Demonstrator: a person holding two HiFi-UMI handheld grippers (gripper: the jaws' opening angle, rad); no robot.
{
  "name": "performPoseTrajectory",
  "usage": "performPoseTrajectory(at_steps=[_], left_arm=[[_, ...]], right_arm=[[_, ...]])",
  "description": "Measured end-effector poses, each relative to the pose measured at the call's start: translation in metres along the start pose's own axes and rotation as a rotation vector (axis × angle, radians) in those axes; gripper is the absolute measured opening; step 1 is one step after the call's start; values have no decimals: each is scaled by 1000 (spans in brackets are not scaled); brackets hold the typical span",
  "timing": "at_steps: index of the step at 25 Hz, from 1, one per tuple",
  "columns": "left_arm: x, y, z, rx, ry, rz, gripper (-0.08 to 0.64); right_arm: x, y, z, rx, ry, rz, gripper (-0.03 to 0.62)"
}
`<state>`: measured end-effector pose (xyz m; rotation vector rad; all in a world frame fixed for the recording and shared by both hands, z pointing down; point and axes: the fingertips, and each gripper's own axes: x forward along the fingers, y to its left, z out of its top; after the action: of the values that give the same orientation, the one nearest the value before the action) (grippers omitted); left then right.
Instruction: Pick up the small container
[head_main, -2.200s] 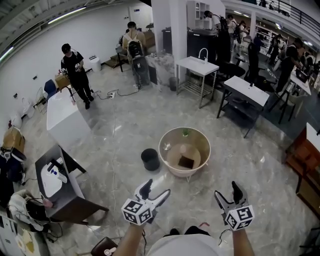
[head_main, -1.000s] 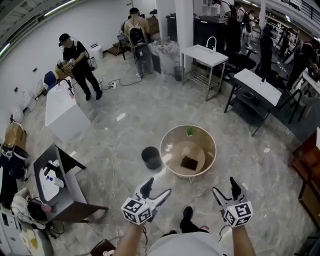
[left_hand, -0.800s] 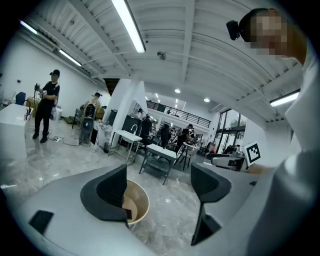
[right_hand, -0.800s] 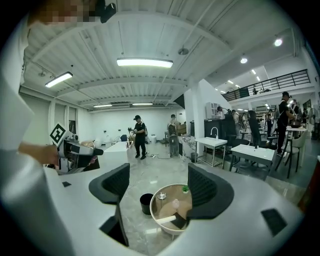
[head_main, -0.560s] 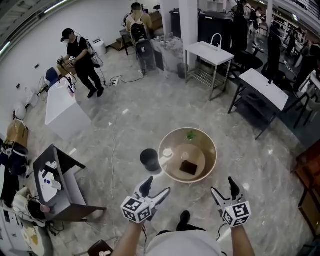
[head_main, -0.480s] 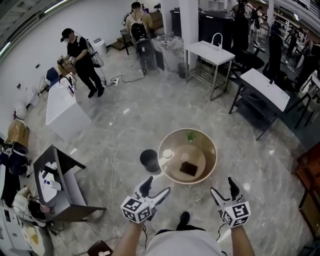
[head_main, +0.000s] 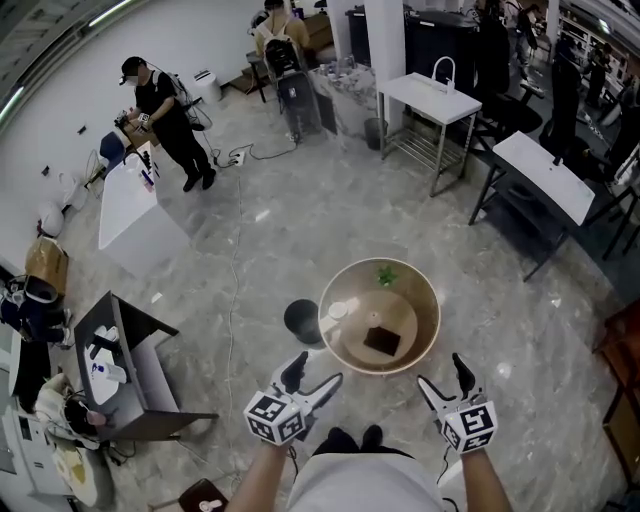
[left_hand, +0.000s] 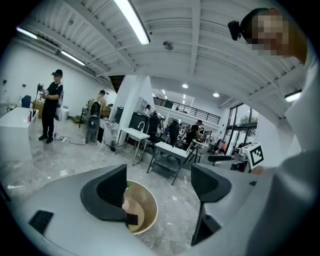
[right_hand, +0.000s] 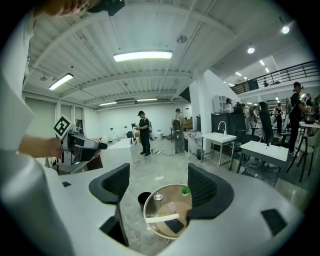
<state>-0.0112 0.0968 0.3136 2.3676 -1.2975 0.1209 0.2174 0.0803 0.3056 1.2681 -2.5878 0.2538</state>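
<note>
A: Grippers first; what do the jaws show?

B: left gripper (head_main: 313, 373) has its jaws wide apart, nothing between the pads; right gripper (head_main: 440, 372) is the same, jaws spread and empty; both are held out in front of the person, over the marble floor (head_main: 250, 250).

A: And the small container?

B: On the round table (head_main: 405, 305), toward its left edge; I take it to be the pale little cup-like thing, small container (head_main: 337, 310), though it is tiny in the head view and I can't tell its exact shape.

A: Anything else on the table?

B: A green plant (head_main: 385, 273) at the far edge; a pinkish item (head_main: 373, 318) near the middle; a dark square piece (head_main: 381, 342) toward the near side; all apart from one another.

A: How do the grippers stand to the table?

B: Both on the near side of it, short of the rim, touching nothing; the left one is below the table's left side, the right one below its right side; in the right gripper view the table sits in the gap between the jaws, well beyond the pads.

A: Beside the table?

B: A black bin (head_main: 302, 320) on the floor, just beside the left rim.
</note>
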Motion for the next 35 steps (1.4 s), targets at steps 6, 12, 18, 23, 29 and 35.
performPoseTrajectory(at_steps=[6,12,18,23,29,35], left_arm=[[16,15,7,-3,14,2,403],[38,48,14,0,35,-27,403],[66,110,28,30,66,-67,407],[96,160,38,31,92,-109,408],[138,203,41,60,149,-167,408],[185,234,35,72,200,-230,408]], right_arm=[[19,-11,4,12,5,-2,377],[56,-15,3,17,33,-20,377],[114,-17,10,26,67,-60,377],[163,-24,13,38,101,-98,377],[211,-36,3,54,145,-136,377],[256,-55,-3,70,177,-179,377]])
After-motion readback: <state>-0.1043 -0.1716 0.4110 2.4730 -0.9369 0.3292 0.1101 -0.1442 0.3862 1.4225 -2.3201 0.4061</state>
